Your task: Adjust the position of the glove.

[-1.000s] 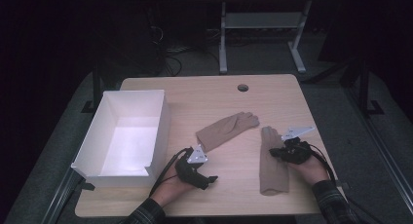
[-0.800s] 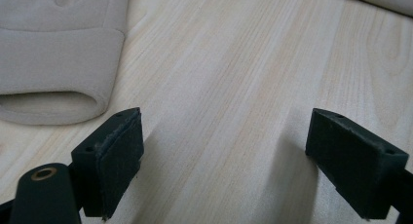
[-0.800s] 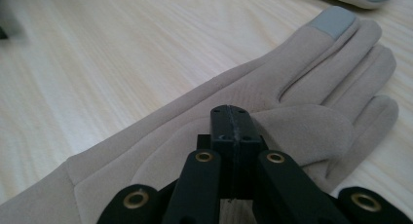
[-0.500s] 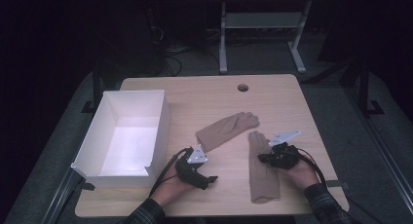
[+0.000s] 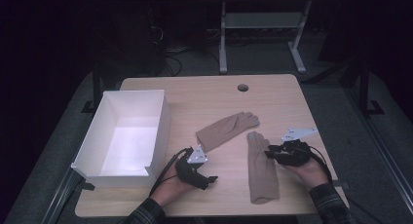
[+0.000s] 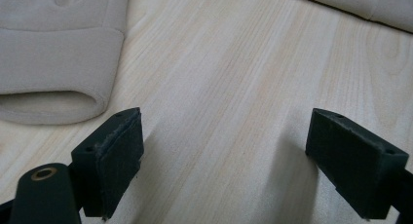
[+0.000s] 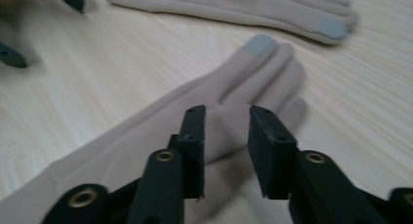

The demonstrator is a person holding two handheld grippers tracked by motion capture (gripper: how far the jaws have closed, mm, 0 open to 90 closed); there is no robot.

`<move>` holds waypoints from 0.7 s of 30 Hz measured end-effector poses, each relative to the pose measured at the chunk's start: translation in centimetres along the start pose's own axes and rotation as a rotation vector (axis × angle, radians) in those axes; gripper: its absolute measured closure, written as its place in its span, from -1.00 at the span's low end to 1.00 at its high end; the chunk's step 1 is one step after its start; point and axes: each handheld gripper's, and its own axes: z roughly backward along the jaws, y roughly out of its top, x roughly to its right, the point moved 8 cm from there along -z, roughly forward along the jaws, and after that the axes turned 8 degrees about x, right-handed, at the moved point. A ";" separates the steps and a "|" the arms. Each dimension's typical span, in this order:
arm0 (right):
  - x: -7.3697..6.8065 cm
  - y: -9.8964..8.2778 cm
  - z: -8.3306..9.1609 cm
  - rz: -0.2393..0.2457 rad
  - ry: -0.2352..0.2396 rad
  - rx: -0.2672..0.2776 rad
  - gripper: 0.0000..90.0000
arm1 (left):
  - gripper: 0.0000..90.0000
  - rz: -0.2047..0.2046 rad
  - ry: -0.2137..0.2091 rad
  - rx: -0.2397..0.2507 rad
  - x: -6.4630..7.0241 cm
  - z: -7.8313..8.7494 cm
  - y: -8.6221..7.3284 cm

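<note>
The near glove is laid flat on the desk, its palm spanned by the right gripper, whose fingers have just been parted slightly, nothing pinched. The left gripper is held wide open beside the far glove.

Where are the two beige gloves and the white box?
Near glove [image 5: 262,168], high view, on its palm.
Far glove [image 5: 228,129], high view, on the middle of its back.
White box [image 5: 161,124], high view, on its right wall.
</note>
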 end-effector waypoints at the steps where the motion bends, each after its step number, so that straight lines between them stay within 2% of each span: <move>1: 0.4 -0.1 0.2 -0.007 -0.016 0.010 0.34 | -0.71 -0.002 -0.002 0.000 0.0 0.0 0.0; 3: 0.8 -0.3 0.4 -0.013 -0.030 0.017 0.27 | -0.71 -0.012 -0.001 -0.002 -0.1 0.0 0.0; 4: 1.6 -0.9 0.8 -0.024 -0.065 0.013 0.13 | -0.71 -0.010 -0.002 -0.002 -0.1 0.0 0.1; 5: 1.6 -0.9 0.8 -0.024 -0.065 0.013 0.13 | -0.71 -0.006 -0.001 -0.001 0.0 0.0 0.1; 7: 2.8 -1.5 1.1 -0.038 -0.111 0.011 -0.02 | -0.71 -0.001 -0.002 -0.002 0.0 0.0 0.0; 8: 3.9 -2.0 1.4 -0.062 -0.148 0.016 -0.11 | -0.71 0.002 -0.002 0.000 0.0 0.0 0.0; 9: 3.9 -2.0 1.4 -0.062 -0.148 0.016 -0.11 | -0.71 0.002 -0.002 0.000 0.0 0.0 0.0; 11: 5.4 -2.6 1.8 -0.104 -0.183 0.021 -0.23 | -0.71 0.000 -0.001 -0.001 0.0 0.0 0.0; 13: 6.2 -3.1 1.9 -0.128 -0.213 0.022 -0.30 | -0.71 -0.004 0.001 0.000 0.0 0.0 0.0; 18: 7.1 -3.8 1.8 -0.113 -0.255 0.023 -0.44 | -0.71 -0.003 0.002 -0.002 0.0 0.0 0.0; 21: 7.4 -4.0 1.6 -0.127 -0.262 0.041 -0.53 | -0.72 -0.002 0.001 -0.001 0.1 0.0 0.0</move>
